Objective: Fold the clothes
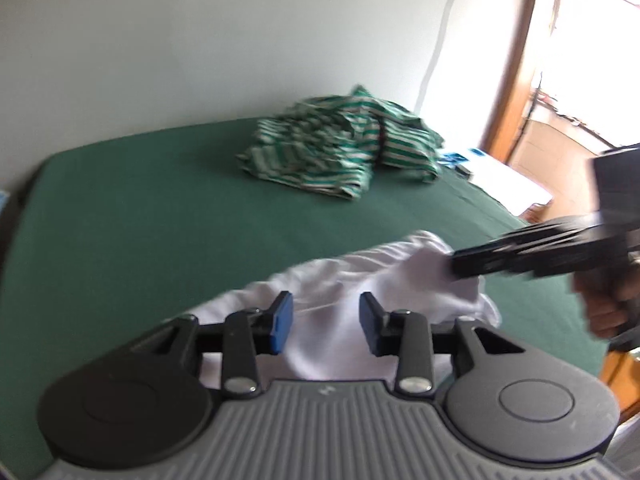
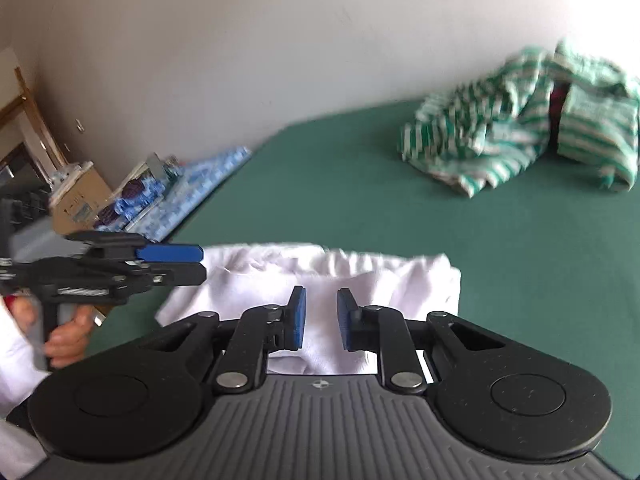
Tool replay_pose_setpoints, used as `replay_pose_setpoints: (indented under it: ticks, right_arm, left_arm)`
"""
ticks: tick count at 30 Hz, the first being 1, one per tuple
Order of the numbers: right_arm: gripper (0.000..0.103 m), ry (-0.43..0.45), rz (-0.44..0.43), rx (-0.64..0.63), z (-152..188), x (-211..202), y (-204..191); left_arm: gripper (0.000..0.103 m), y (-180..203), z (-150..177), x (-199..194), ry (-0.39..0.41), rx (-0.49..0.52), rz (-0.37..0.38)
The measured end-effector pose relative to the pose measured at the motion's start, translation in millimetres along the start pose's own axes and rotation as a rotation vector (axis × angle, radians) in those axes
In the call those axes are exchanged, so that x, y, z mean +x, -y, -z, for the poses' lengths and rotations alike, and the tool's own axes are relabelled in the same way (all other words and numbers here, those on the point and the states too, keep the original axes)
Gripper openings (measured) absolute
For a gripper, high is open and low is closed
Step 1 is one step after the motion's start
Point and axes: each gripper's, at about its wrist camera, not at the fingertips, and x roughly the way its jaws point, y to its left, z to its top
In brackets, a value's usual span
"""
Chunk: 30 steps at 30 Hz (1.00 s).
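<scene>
2 grippers hovering over a folded white garment on a green bed.

The soft white cloth garment (image 2: 340, 276) is lying folded at the lower centre of both frames on the dark green bedsheet (image 2: 400, 208), its long axis running left to right in the right wrist view and sloping from lower left up to the right in the left wrist view. The left gripper (image 1: 324, 322) is hanging above it with blue pads (image 1: 282, 320) spread apart, gripping nothing. The right gripper (image 2: 321, 318) is likewise parted and empty. A crumpled green-and-white striped garment (image 1: 340, 148) is lying well apart, toward the upper right of the right wrist view.
</scene>
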Motion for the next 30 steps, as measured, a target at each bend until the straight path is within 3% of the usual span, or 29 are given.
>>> replay_pose_setpoints:
  ticks: [3, 4, 7, 11, 12, 13, 16, 20, 23, 27, 30]
  right_arm:
    - [0.009, -0.016, 0.027, 0.082, 5.0, 16.2, 18.8]
    - [0.000, -0.012, 0.023, 0.088, 5.0, 14.0, 20.3]
    - [0.000, 0.001, 0.012, 0.105, 5.2, 7.3, 25.0]
    - [0.000, 0.018, -0.002, 0.127, 5.3, -1.5, 31.1]
    - [0.005, 0.022, -0.006, 0.133, 5.4, -3.8, 32.7]
    - [0.010, 0.026, -0.009, 0.138, 5.4, -6.0, 34.2]
    - [0.014, 0.018, -0.007, 0.122, 11.3, -6.0, 35.0]
    - [0.011, 0.000, -0.001, 0.090, 20.8, -4.0, 34.9]
    - [0.011, -0.009, -0.035, 0.159, 17.3, -5.6, 46.0]
    - [0.020, 0.017, -0.091, 0.156, 6.6, -16.5, 46.4]
    - [0.022, 0.021, -0.130, 0.099, -5.7, -13.2, 35.5]
  left_arm:
    - [0.042, -14.0, 11.8, 26.1, -0.032, -0.037, -0.050]
    - [0.047, -22.5, 15.5, 30.7, -0.026, -0.057, -0.069]
    - [0.048, -39.7, 17.7, 33.7, -0.013, -0.134, -0.023]
    - [0.049, -22.7, 12.9, 28.3, -0.028, -0.092, -0.065]
    - [0.043, -17.9, 10.8, 25.5, -0.034, -0.087, -0.076]
    - [0.045, -12.7, 9.8, 18.4, -0.019, -0.084, -0.076]
    - [0.051, 2.9, 11.0, -0.6, 0.023, -0.077, -0.084]
    - [0.053, 8.7, 19.1, 8.2, -0.012, -0.091, -0.136]
    - [0.051, -1.3, 24.6, 15.3, -0.034, -0.174, -0.177]
    - [0.046, 4.7, 20.4, -2.7, 0.048, -0.225, -0.173]
    - [0.030, 15.7, 19.1, -8.2, 0.066, -0.182, -0.173]
